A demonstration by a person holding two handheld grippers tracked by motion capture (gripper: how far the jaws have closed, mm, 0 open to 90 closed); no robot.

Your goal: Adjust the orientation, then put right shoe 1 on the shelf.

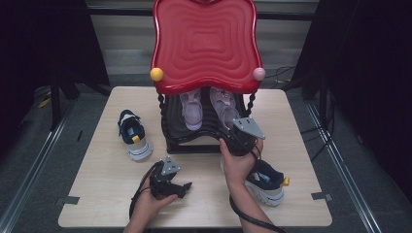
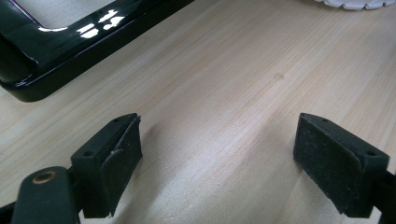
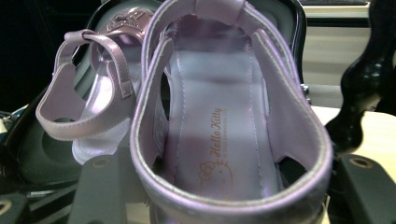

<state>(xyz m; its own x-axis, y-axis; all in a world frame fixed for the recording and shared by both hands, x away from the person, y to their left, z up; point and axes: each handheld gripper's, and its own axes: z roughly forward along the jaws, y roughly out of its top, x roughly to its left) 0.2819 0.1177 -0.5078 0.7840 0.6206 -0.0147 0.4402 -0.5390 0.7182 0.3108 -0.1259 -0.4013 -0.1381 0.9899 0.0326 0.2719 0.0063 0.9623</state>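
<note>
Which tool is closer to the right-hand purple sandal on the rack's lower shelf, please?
Right. The right tool is at the sandal, its jaws either side of the heel. The left tool rests on the table, in front of the rack.

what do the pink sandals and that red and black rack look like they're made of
Sandals: probably faux leather with a pearly lilac sheen; stitched edges and a printed insole show. Rack's red top: likely moulded plastic, glossy, with rippled ridges. Its black base: hard glossy plastic or lacquer, judging by sharp reflections.

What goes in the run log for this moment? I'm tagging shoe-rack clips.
right gripper: around right pink sandal's heel, grip unclear | left gripper: open, over table | rack: holds both sandals
</note>
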